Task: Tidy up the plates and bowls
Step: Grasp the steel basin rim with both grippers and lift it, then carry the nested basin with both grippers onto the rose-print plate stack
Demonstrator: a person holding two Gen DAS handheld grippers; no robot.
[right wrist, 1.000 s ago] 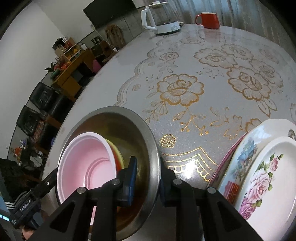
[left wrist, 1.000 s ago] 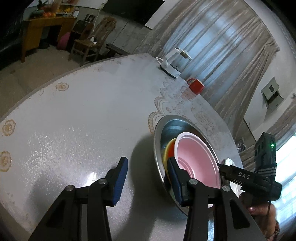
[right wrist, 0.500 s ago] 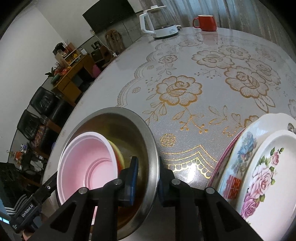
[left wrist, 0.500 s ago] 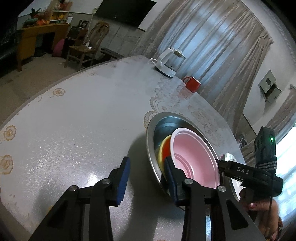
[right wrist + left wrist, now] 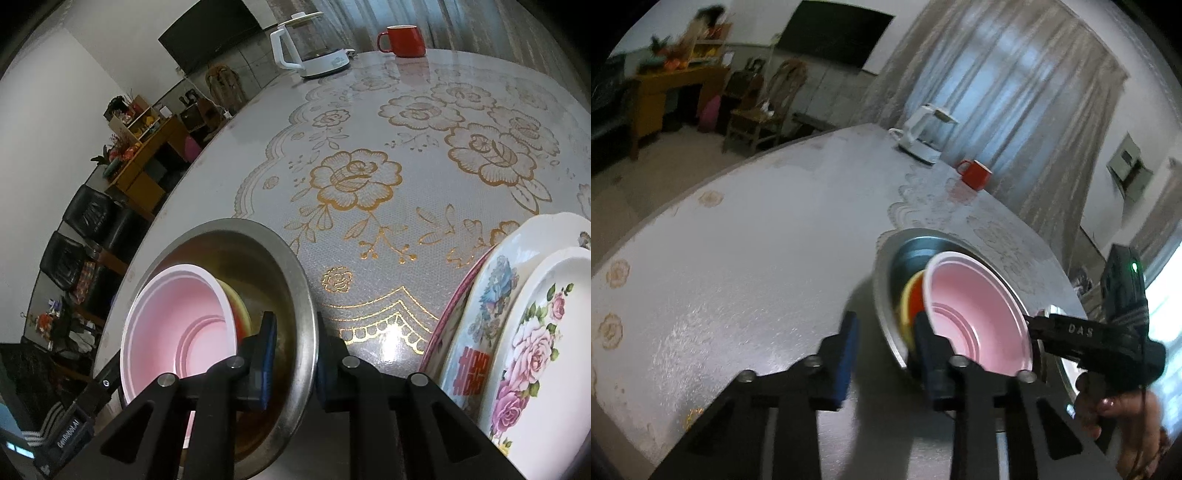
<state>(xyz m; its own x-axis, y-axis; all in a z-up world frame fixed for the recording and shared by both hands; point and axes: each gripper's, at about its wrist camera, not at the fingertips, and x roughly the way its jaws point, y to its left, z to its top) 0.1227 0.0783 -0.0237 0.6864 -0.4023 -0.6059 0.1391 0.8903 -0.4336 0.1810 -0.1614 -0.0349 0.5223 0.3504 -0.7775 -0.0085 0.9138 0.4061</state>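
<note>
The steel basin [image 5: 236, 258] sat tilted on the table [image 5: 746, 258], its near rim clenched between the pads of the right tongs [image 5: 293, 354], one inside and one outside. Nested in it, a pink bowl [image 5: 975, 314] leaned over a yellow and red one [image 5: 911, 299]. The left tongs [image 5: 884, 343] were closing astride the basin's opposite rim, not yet pinching it. The basin looked stiff but thin, smooth and likely slippery; the loose bowls could slide. Gripping the rolled rim on opposite sides seemed soundest. Flowered plates [image 5: 517, 332] stood just right of the right tongs.
</note>
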